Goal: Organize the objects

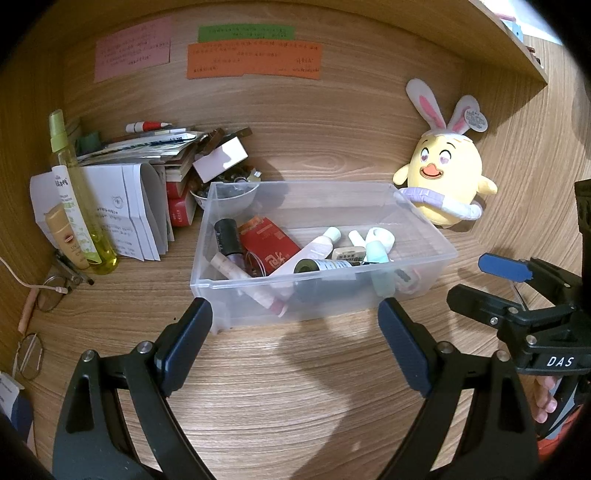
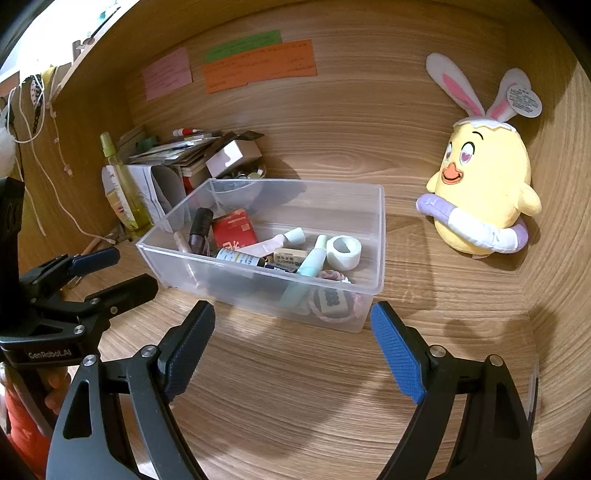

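Seen from the left wrist camera and moving left to right, a wooden desk [image 1: 295,369] holds a tall yellow-green spray bottle [image 1: 79,199] standing upright at the far left, with a small beige tube [image 1: 64,236] just beside it and a pair of glasses [image 1: 51,291] lying flat in front. Behind these sits a messy pile of papers and booklets [image 1: 140,184], topped by a red-and-white marker [image 1: 147,126]. At the centre stands a clear plastic bin [image 1: 321,295], already holding many small items: a dark bottle [image 1: 229,236], a red packet [image 1: 269,245], a pink tube with a mint cap [image 1: 314,251], an eraser [image 1: 349,254] and a roll of white tape [image 2: 343,252], all lying loosely against each other. On the back wall above are pink [image 1: 133,50], green [image 1: 245,32] and orange [image 1: 255,61] paper notes. Right of the bin, apart from it, a yellow chick plush toy [image 1: 445,177] with bunny ears leans against the wall. The left gripper [image 1: 295,347] hangs just in front of the bin, its two fingers spread wide with nothing between them. The right gripper [image 2: 293,354] hangs beside it, also near the bin's front, fingers likewise spread wide and holding nothing.
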The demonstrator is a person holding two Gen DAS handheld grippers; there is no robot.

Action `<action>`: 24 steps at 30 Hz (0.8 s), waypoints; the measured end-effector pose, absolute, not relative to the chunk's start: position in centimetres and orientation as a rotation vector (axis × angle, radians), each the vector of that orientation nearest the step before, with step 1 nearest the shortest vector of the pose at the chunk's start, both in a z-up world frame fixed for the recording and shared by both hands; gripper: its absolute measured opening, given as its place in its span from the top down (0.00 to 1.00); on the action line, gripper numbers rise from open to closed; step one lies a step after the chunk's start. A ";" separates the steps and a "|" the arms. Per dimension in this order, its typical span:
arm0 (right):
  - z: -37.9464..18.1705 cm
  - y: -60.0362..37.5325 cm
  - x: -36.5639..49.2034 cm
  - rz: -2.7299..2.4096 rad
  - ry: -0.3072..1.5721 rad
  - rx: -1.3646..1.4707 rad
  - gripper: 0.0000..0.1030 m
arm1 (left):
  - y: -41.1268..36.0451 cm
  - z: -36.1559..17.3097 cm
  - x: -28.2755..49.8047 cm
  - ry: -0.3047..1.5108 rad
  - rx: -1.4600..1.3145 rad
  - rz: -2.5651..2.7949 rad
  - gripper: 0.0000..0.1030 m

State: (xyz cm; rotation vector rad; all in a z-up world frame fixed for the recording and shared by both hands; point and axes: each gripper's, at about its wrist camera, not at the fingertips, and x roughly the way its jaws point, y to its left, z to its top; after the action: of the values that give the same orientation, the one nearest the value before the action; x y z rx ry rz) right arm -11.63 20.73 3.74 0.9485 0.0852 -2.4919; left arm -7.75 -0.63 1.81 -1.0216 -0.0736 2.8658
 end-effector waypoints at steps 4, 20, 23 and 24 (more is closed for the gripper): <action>3.7 20.6 -11.6 -2.492 0.087 0.949 0.18 | -0.5 1.8 -7.7 -0.073 -1.023 2.867 0.11; 3.7 20.5 -11.8 -2.490 0.085 0.947 0.18 | -0.5 1.6 -7.9 -0.068 -1.042 2.838 0.10; 3.7 20.5 -11.7 -2.491 0.087 0.946 0.18 | -0.4 1.6 -7.9 -0.062 -1.039 2.841 0.10; 3.7 20.5 -11.7 -2.491 0.087 0.946 0.18 | -0.4 1.7 -7.9 -0.057 -1.038 2.844 0.10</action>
State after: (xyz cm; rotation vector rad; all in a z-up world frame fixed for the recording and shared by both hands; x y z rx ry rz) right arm -11.73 20.53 3.74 0.9465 0.0867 -2.4912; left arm -7.92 -0.41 1.65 -1.0378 -0.0574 2.8436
